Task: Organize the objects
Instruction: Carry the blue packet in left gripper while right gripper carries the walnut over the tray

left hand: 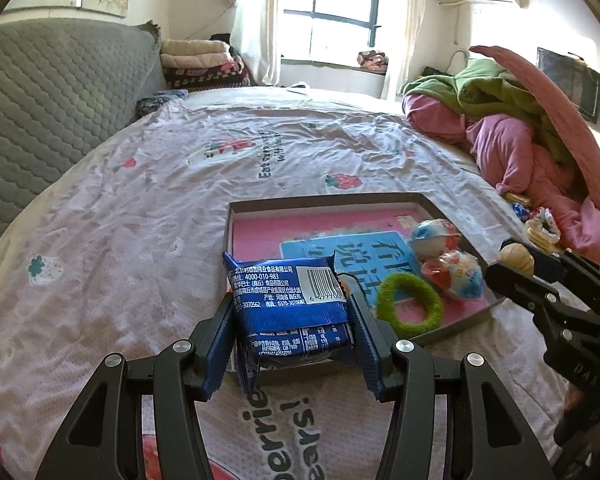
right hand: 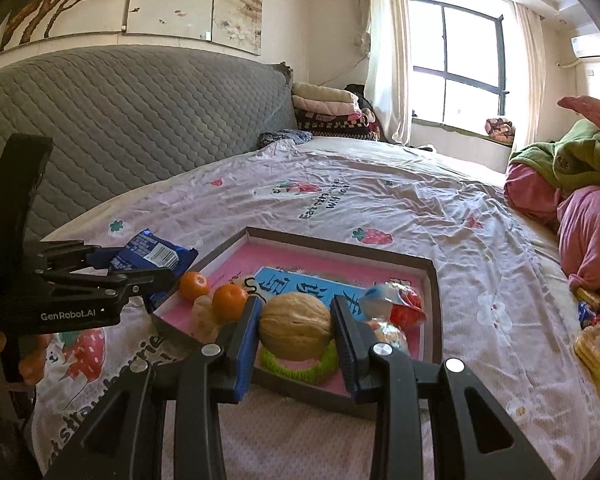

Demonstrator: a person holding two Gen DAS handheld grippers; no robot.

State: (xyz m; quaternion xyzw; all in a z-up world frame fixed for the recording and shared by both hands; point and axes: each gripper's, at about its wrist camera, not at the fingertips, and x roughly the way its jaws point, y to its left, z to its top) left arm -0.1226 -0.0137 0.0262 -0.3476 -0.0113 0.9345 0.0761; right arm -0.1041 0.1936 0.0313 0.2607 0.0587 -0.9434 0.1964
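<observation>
Bed (left hand: pixel 140 208) under strawberry-print sheet, shallow pink-lined tray (left hand: pixel 324 202) on it with blue book (left hand: pixel 364 252) partly hidden, left gripper (left hand: pixel 290 320) jaws pinching blue snack packet (left hand: pixel 288 296) over tray's near edge, right gripper (right hand: pixel 296 332) jaws clamping walnut (right hand: pixel 296 328) above green ring (right hand: pixel 300 364), two tangerines (right hand: pixel 230 302) at tray's left corner.

My left gripper (left hand: pixel 290 320) grips a blue snack packet (left hand: pixel 290 300) with white print; my right gripper (right hand: pixel 296 328) grips a tan walnut (right hand: pixel 296 328). The tray (right hand: pixel 340 248) is pink inside, with 2 orange tangerines (right hand: pixel 212 294) and a green ring (left hand: pixel 410 304).
</observation>
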